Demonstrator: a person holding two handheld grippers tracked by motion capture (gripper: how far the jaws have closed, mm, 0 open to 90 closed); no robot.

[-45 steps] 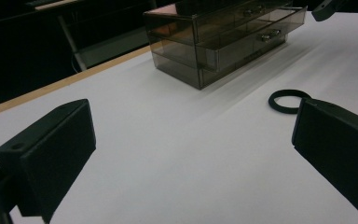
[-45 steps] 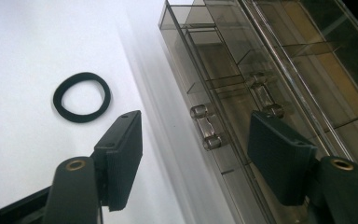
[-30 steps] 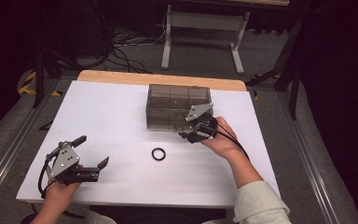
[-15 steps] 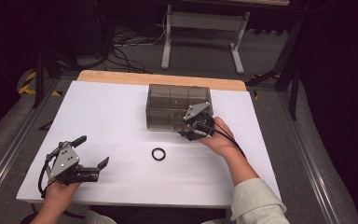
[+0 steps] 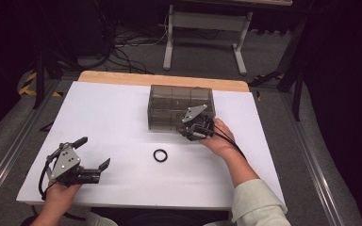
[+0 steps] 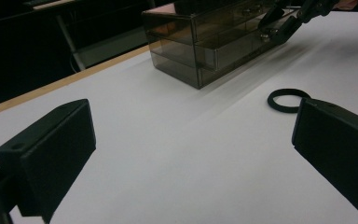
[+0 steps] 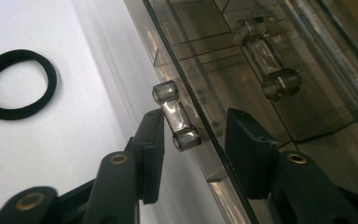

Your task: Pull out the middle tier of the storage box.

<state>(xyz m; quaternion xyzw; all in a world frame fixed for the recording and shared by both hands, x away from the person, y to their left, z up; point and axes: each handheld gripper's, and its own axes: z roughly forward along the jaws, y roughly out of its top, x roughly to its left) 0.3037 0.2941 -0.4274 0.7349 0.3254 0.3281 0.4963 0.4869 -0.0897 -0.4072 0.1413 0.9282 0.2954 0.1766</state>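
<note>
Right hand-held gripper (image 7: 193,149) closing around drawer handle (image 7: 176,122) of organizer box (image 5: 179,106), not yet pinching; drawer unopened; ring (image 5: 160,155) before box untouched.

Right gripper (image 7: 193,154) jaws closing further around drawer handle (image 7: 176,122), not yet pressing it

You are working in a lab-style test bay: a white-topped table (image 5: 122,113), dark surroundings, loose cables on the floor (image 5: 122,44), a metal equipment stand (image 5: 205,28) behind.
</note>
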